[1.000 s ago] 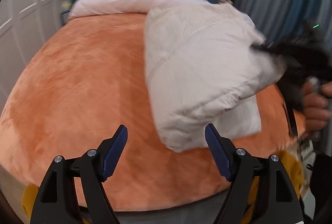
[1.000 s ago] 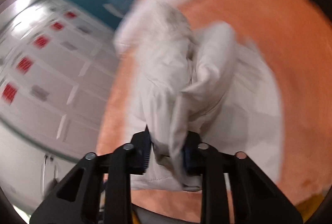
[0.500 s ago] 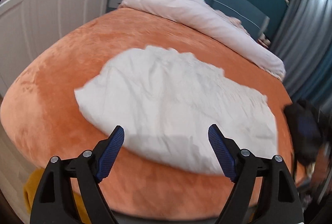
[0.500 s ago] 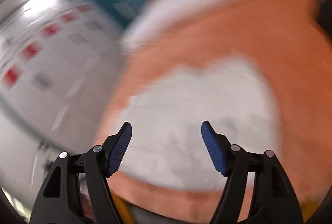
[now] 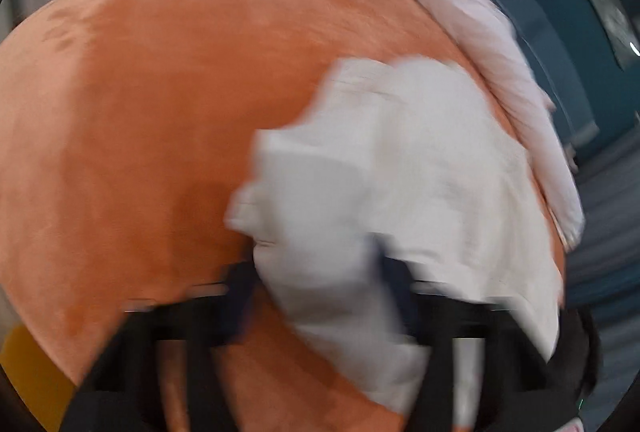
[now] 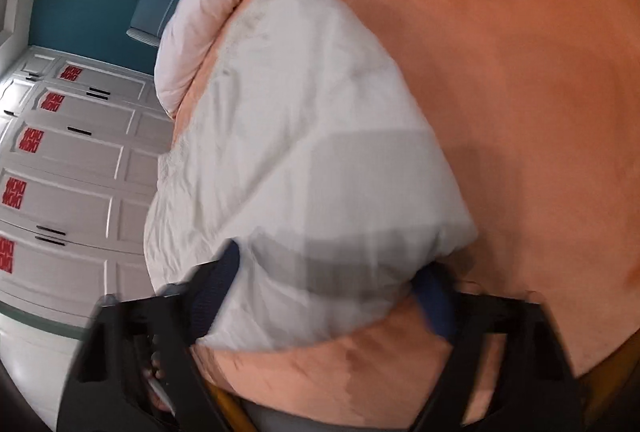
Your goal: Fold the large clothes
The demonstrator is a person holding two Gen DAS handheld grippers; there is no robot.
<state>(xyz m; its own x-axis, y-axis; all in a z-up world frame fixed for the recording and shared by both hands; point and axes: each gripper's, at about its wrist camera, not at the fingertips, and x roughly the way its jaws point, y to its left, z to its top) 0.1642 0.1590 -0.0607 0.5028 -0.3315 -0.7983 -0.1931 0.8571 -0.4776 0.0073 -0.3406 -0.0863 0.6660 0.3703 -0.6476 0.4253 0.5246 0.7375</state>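
A large white padded garment (image 5: pixel 400 168) lies on the orange plush bed cover (image 5: pixel 168 92). In the blurred left wrist view my left gripper (image 5: pixel 316 296) has its blue-padded fingers either side of a bunched fold of the garment's near edge; the blur hides whether they grip it. In the right wrist view the garment (image 6: pixel 304 136) lies spread toward the bed's near edge. My right gripper (image 6: pixel 328 292) is open, its fingers wide apart around the garment's near end.
A rolled pale pink duvet (image 5: pixel 500 52) lies along the bed's far side by the blue headboard (image 5: pixel 560 12). White wardrobe doors with red stickers (image 6: pixel 68 160) stand beside the bed. The orange cover (image 6: pixel 520 72) stretches to the right.
The right gripper let go of the garment a second ago and is now open around its near end. The left gripper has swung fast down onto the garment's edge.
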